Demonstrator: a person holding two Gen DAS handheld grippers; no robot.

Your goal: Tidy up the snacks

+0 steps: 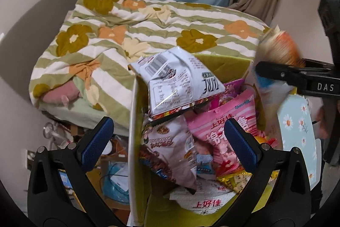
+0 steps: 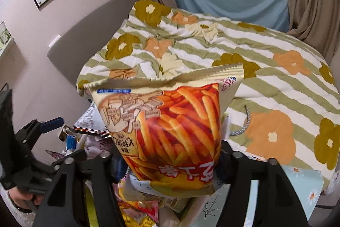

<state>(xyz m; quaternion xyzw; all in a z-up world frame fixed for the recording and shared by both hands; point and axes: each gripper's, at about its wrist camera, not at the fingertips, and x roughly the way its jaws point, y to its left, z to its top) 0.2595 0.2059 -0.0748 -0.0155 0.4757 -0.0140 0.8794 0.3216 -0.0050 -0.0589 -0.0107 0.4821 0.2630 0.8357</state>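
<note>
Right gripper [image 2: 170, 161] clamped on french-fry snack bag [image 2: 170, 120], held above yellow box [image 1: 225, 63]; left gripper [image 1: 167, 139] wide open, empty, over the box's left edge.

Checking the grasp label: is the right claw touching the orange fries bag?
Touching. The right wrist view shows the right claw closed on the fries bag, its lower end pinched between the fingers and held upright.

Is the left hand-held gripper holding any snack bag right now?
No. In the left wrist view, the left hand-held gripper stands open with its blue pads apart above the snack box, gripping nothing.
</note>
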